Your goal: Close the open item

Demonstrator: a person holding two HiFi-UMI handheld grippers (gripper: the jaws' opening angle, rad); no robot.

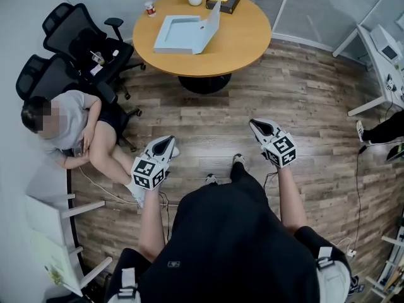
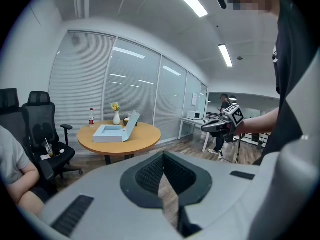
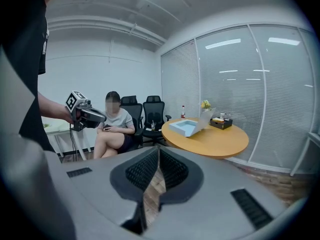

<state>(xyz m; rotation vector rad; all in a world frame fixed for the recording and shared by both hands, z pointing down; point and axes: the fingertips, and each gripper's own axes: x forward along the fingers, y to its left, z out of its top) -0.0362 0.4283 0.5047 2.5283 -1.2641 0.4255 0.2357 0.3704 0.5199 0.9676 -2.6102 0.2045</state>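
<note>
My left forearm (image 1: pixel 150 223) and right forearm (image 1: pixel 291 197) are bare and reach forward, well apart. Left gripper (image 1: pixel 168 141): tilted slightly downward, jaws closed tip to tip (I see only a thin slit between the ribbed pads (image 2: pixel 150 171) in the left gripper view). Right gripper (image 1: pixel 255 125): a little further ahead in the head view, likewise tilted down, jaws together at the tips.

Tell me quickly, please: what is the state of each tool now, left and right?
Left tool: closed, holding nothing.
Right tool: closed, holding nothing.
</note>
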